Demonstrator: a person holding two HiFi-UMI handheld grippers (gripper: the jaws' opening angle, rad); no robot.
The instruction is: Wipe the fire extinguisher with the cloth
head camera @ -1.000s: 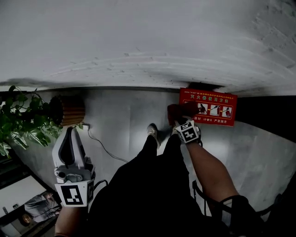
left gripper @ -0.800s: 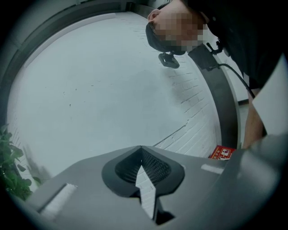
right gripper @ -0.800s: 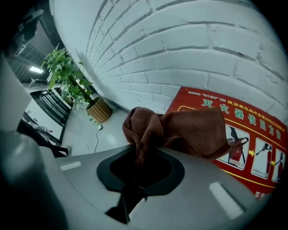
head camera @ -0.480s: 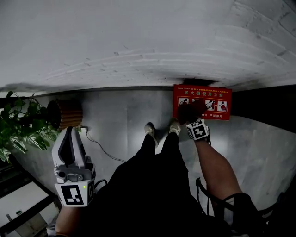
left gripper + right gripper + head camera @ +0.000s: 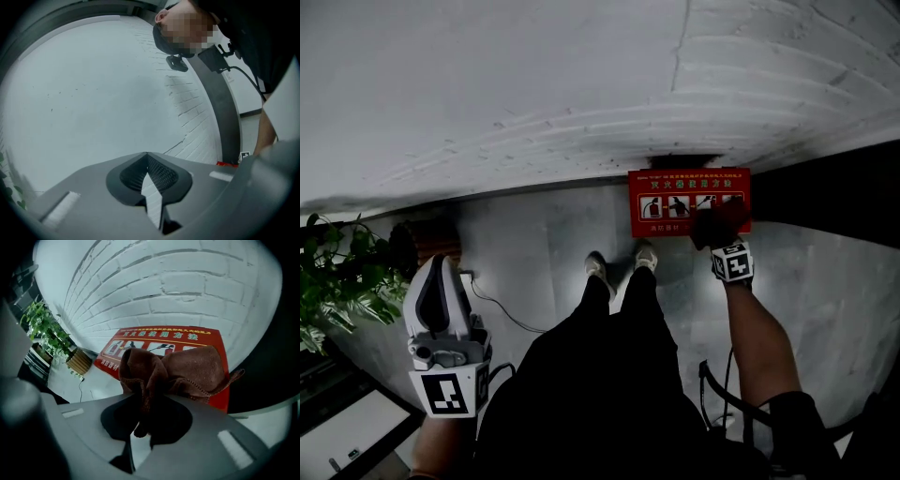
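Note:
A red fire extinguisher box with printed pictures stands on the floor against the white brick wall; the extinguisher itself is hidden. My right gripper hangs over the box's right end, pointing steeply down, shut on a bunched brown cloth. In the right gripper view the cloth spills out of the right gripper in front of the red box. My left gripper is at the lower left, away from the box. In the left gripper view the left gripper is shut on nothing, facing the wall.
A leafy plant and a wicker pot stand at the left, with a cable across the floor. The person's legs and shoes are at the middle. A black panel runs right of the box.
My right gripper has carried the cloth to the right, from the box's left part to its right end. The left gripper has shifted only slightly.

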